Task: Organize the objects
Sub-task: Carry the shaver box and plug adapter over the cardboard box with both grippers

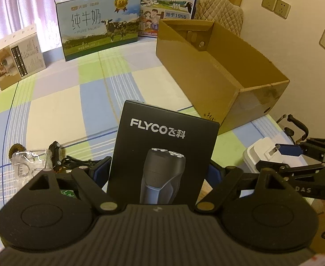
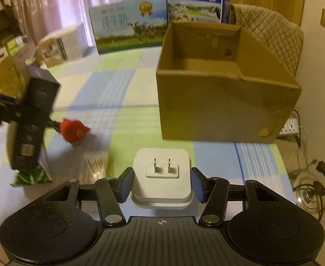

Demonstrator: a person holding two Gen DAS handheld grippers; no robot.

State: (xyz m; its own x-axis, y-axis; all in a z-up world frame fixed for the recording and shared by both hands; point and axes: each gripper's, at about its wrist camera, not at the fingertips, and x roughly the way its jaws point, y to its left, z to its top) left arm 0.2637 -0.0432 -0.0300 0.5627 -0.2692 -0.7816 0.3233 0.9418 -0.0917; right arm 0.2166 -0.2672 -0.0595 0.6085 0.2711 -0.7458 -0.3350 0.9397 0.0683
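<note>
My left gripper (image 1: 160, 173) is shut on a black FLYCO shaver box (image 1: 162, 150), held upright above the checked tablecloth. The right wrist view shows this box (image 2: 33, 119) blurred and lifted at the far left. My right gripper (image 2: 162, 184) has its blue pads (image 2: 127, 184) pressed against both sides of a white plug charger (image 2: 162, 177), prongs facing forward. The left wrist view has that charger (image 1: 257, 153) at the right edge. An open brown cardboard box (image 2: 224, 102) stands ahead of the right gripper; its inside looks bare.
Milk cartons (image 1: 100, 24) and a smaller printed box (image 1: 16, 55) line the table's far side. A red plush toy (image 2: 73, 130), green packet (image 2: 32, 177), stick bundle (image 2: 94, 166) and clear plastic bag (image 1: 29, 161) lie near the front. A power strip (image 2: 291, 126) lies beyond the right edge.
</note>
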